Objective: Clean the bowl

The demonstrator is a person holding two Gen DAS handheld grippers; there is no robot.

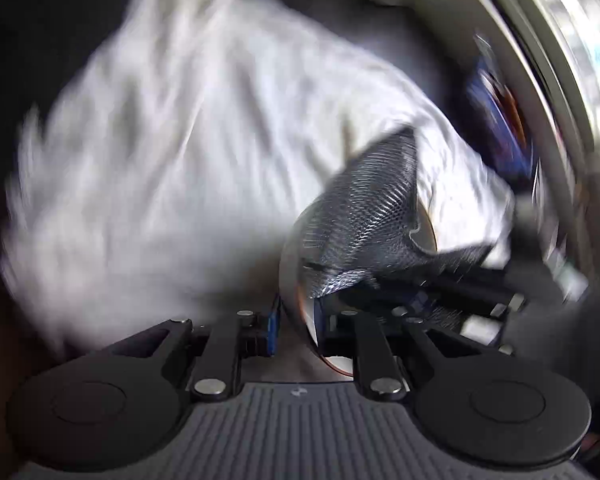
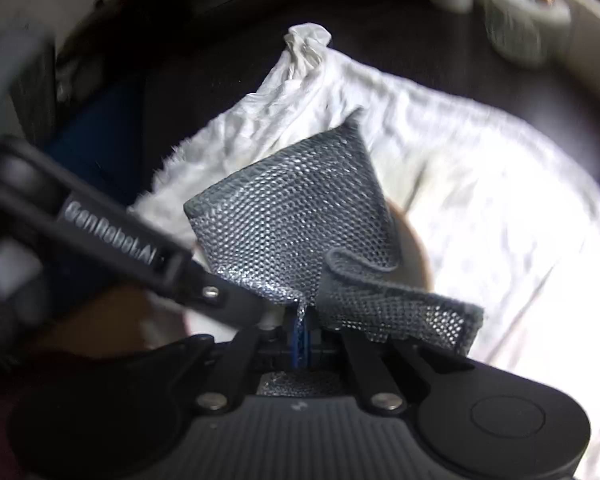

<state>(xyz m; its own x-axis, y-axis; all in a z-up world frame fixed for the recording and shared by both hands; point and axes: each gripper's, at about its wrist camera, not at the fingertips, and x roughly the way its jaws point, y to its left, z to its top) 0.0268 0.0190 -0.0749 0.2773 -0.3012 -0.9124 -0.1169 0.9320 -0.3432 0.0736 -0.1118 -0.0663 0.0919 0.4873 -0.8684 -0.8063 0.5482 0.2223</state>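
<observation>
One bowl (image 2: pixel 414 252), pale inside with a brown rim, tilted over a white cloth (image 2: pixel 480 184); only an arc of rim shows past the mesh in the right wrist view, and in the left wrist view the bowl (image 1: pixel 296 280) stands edge-on between the left gripper's fingers. Left gripper (image 1: pixel 300 332): clamped on the bowl's rim, blue pads against it. One grey mesh scouring cloth (image 2: pixel 292 216), draped over the bowl's mouth, a folded flap hanging beside the rim. Right gripper (image 2: pixel 302 336): blue pads pinched together on the mesh's lower edge. Left gripper's arm (image 2: pixel 112 236), lettered, crossing in beside the bowl. White cloth: crumpled, spread beneath and behind the bowl on a dark surface (image 2: pixel 220 64). Behind the cloth, far from the bowl: a pale round container (image 2: pixel 520 20), blurred.
</observation>
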